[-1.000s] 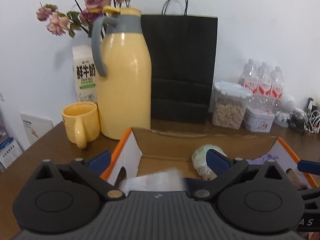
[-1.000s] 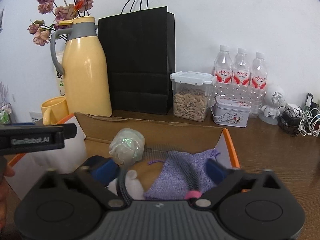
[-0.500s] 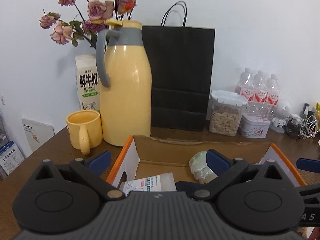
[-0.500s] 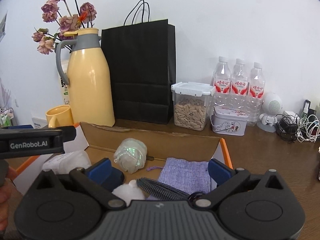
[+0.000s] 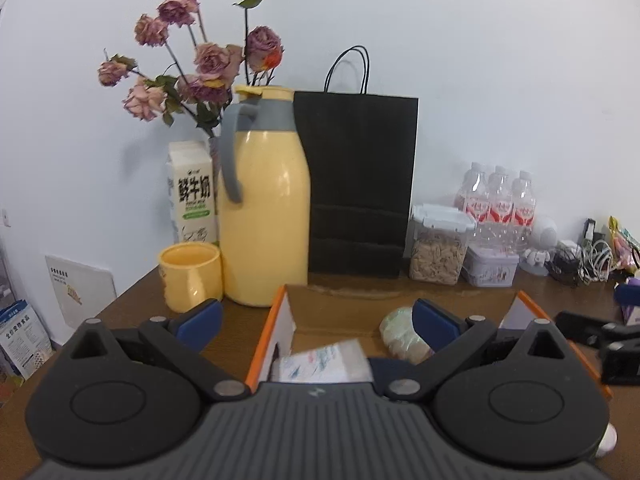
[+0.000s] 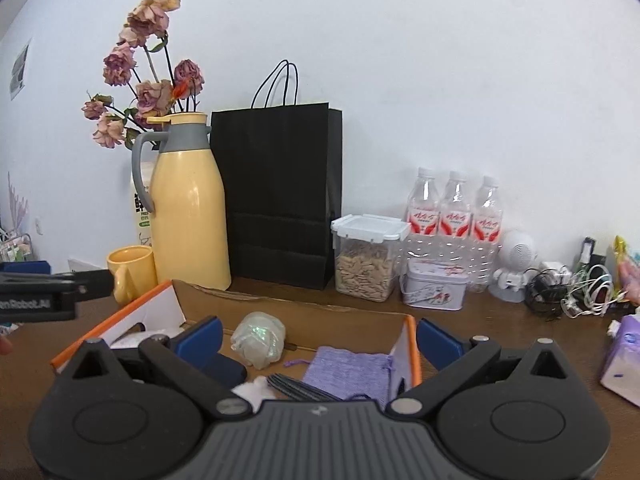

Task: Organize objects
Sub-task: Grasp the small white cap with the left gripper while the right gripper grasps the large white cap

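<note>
An open cardboard box with orange edges sits on the brown table. It holds a white printed packet and a pale shiny ball. My left gripper hovers open above the box's near left corner, nothing between its blue pads. In the right wrist view the box also holds the ball, a purple pouch, a black coiled item and a white fluffy piece. My right gripper is open and empty above the box's near right side. The left gripper shows at the left edge.
Behind the box stand a yellow mug, a yellow thermos jug, a milk carton, a black paper bag, a seed jar, a tin and three water bottles. Cables and a purple tissue pack lie right.
Both grippers have lifted up and back from the box. The packet and the black coiled item, blurred under the fingers a second ago, now lie still in the box.
</note>
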Tool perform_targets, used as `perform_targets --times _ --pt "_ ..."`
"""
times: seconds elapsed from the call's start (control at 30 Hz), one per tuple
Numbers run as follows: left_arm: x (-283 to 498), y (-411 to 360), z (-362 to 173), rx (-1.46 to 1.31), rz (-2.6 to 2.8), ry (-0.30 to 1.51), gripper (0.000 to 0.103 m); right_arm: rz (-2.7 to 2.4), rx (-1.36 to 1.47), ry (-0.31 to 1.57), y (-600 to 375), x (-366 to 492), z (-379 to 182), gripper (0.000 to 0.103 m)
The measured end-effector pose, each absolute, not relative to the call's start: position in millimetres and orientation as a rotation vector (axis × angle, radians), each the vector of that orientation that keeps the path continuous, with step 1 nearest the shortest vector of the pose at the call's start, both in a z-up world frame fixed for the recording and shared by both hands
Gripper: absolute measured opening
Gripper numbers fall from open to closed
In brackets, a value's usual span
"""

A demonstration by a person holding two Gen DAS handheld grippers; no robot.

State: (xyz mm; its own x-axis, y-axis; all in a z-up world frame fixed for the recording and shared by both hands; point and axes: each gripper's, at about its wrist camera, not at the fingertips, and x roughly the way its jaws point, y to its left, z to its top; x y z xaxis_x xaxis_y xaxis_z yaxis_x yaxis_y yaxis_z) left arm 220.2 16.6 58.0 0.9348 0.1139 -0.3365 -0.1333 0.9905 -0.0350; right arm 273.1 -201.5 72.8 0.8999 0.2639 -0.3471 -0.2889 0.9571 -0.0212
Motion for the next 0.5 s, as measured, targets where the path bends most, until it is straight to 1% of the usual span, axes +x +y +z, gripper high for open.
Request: perform_targets --times 0.17,0.5 --pt "198 29 43 -0.02 0.135 0.388 0.103 0.257 -0.097 0.369 -218 244 60 0.103" --pt "163 69 -4 -0.037 0.211 0.566 0.103 0.145 -0.067 0.559 -266 207 0 0.103"
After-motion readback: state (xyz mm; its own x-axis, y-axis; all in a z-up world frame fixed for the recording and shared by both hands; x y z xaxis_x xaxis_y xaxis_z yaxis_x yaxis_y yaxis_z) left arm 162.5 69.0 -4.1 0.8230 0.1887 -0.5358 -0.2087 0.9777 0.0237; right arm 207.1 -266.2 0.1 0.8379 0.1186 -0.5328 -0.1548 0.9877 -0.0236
